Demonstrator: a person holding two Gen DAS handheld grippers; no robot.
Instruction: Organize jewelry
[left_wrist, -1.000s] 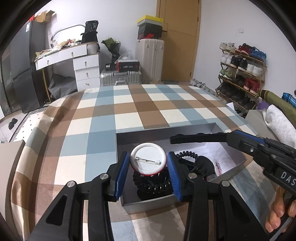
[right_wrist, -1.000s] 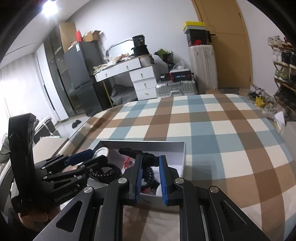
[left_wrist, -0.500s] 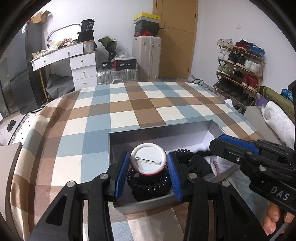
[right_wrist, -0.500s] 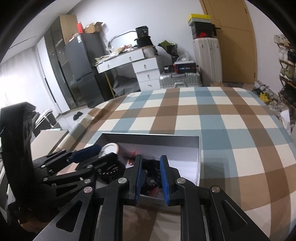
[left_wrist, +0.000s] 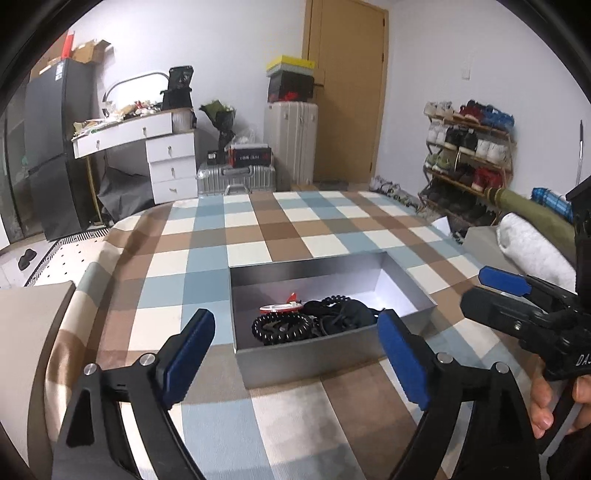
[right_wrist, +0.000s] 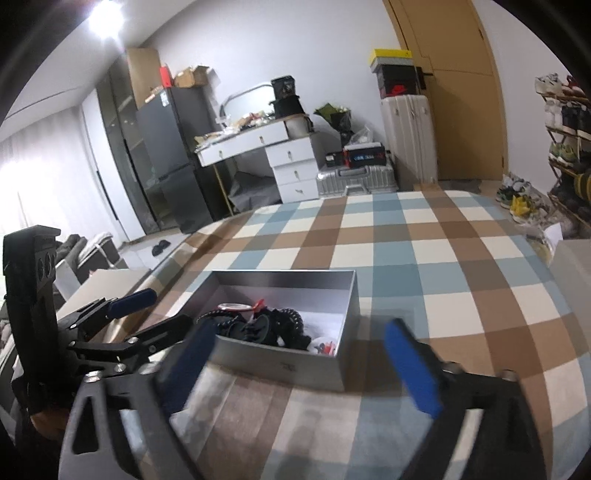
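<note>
Left gripper (left_wrist: 295, 354) jaws opening, spread wide, nothing between the blue pads, just short of open grey rectangular box (left_wrist: 314, 356) on blue-brown-cream checked tablecloth (left_wrist: 258, 236); right gripper (right_wrist: 306, 354) jaws opening too, empty, near box's front wall; inside box: round white red-rimmed pin badge (left_wrist: 280, 307) atop black coiled hair ties (left_wrist: 282, 326); black tangle beside.

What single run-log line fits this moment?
left gripper: opening, empty | right gripper: opening, empty | badge, black coil ties: in grey box
</note>
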